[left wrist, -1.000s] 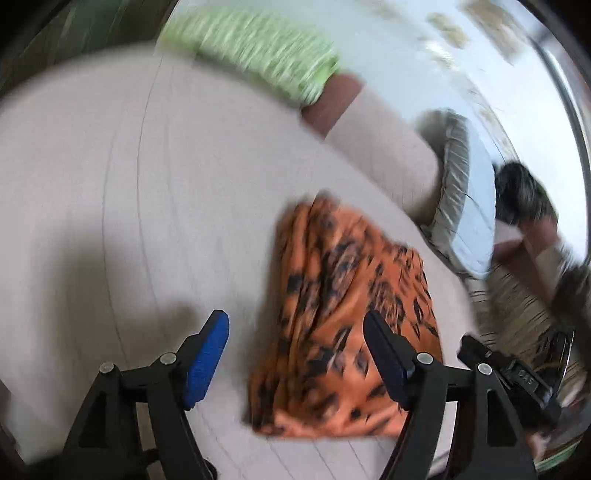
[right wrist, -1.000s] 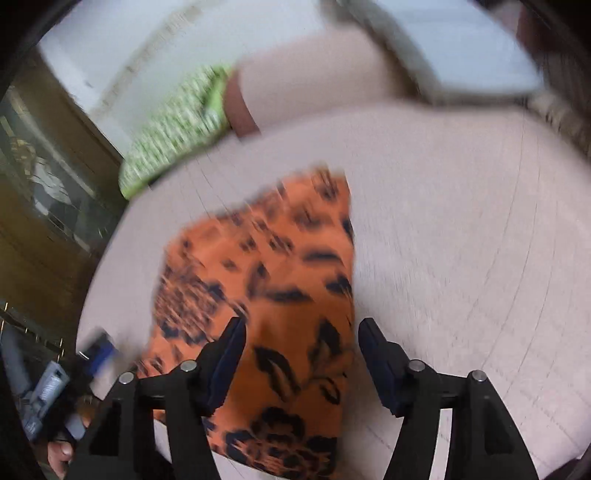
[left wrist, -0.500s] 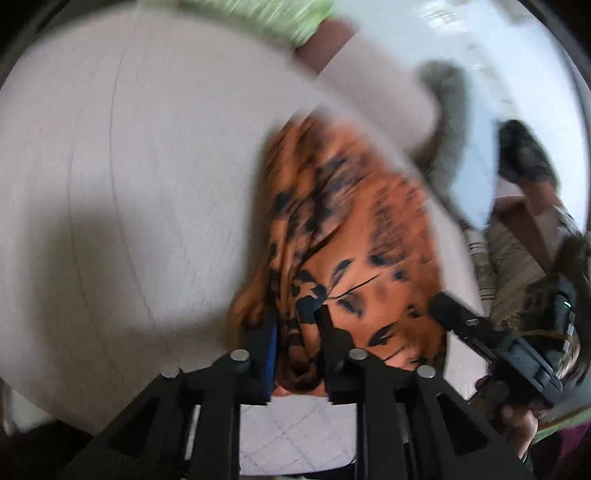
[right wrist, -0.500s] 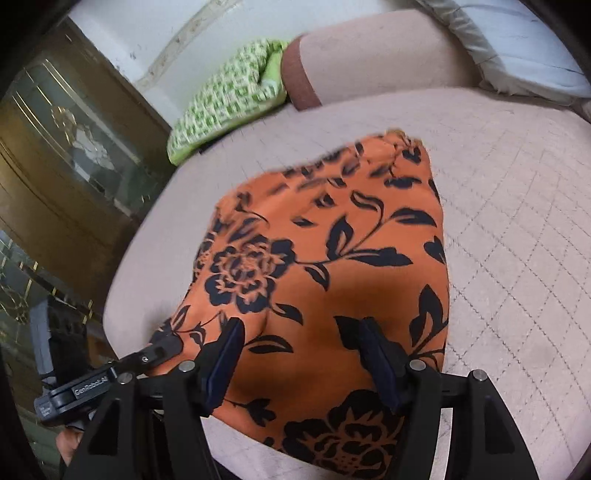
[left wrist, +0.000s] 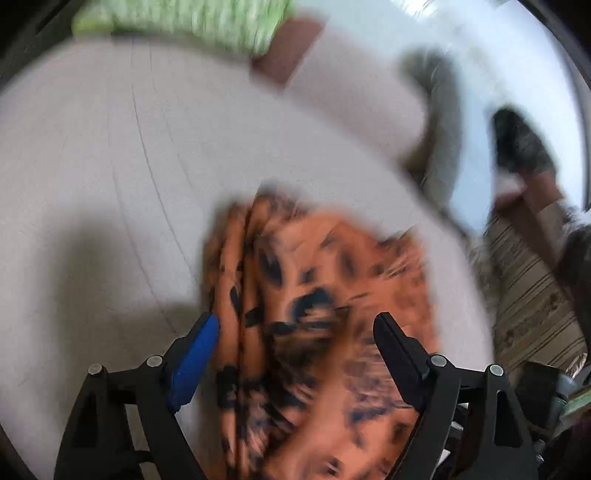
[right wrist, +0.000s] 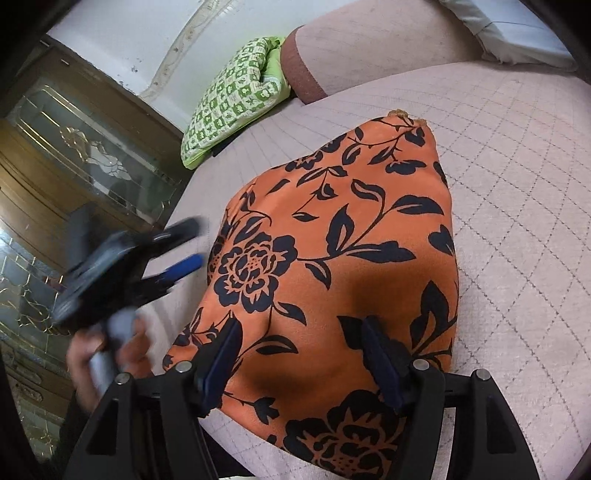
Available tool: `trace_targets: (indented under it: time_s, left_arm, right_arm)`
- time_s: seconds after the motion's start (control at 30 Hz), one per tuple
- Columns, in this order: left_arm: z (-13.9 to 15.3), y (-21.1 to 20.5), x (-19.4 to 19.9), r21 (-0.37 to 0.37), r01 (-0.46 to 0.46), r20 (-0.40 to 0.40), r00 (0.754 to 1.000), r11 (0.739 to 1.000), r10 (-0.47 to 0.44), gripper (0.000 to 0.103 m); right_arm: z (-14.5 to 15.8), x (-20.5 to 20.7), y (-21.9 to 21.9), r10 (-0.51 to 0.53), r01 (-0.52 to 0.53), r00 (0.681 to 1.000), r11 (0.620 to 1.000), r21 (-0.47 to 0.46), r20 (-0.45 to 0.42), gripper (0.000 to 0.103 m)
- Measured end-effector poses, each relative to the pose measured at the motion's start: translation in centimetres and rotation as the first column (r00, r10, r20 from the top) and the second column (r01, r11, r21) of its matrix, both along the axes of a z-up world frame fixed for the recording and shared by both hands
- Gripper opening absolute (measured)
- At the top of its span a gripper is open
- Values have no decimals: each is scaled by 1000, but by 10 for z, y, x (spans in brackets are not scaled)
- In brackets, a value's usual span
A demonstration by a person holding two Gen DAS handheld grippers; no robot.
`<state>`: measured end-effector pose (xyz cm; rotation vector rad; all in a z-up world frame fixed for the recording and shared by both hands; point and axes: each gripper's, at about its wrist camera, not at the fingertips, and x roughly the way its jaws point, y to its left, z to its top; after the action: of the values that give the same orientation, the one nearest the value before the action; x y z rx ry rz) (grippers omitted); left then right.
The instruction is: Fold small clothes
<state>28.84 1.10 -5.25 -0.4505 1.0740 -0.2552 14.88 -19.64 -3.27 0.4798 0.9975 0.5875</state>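
Orange floral cloth point(right wrist: 332, 258) lies folded mid-frame on the quilted bed point(right wrist: 517, 221). Left gripper point(left wrist: 295, 332) has just opened, jaws apart, cloth loose between. Right gripper point(right wrist: 299, 347) jaws apart over the cloth's near edge. No legible writing.

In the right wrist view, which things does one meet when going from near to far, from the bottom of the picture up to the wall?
right gripper → orange floral garment → pink quilted bed cover → green patterned pillow → white wall
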Motion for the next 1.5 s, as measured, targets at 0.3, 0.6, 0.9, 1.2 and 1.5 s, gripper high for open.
trace_targets:
  time_s: [0.3, 0.6, 0.9, 1.2, 1.5]
  left_arm:
    - [-23, 7, -2, -48, -49, -22, 999, 998, 48, 42]
    - [29, 21, -57, -65, -64, 120, 990, 996, 72, 77]
    - [-6, -3, -48, 72, 7, 41, 999, 997, -10, 66]
    - [30, -37, -67, 208, 53, 175, 980, 977, -91, 27]
    - [5, -59, -58, 265, 34, 80, 995, 964, -58, 42]
  right_arm:
    - [-4, 2, 3, 24, -24, 1000, 1000, 13, -6, 70]
    - [17, -3, -50, -119, 118, 993, 983, 140, 1, 75]
    - [-59, 55, -57, -102, 184, 953, 943, 277, -286, 76]
    - [-1, 45, -27, 9, -3, 997, 997, 71, -81, 35]
    - [-28, 50, -52, -30, 42, 983, 997, 59, -181, 52]
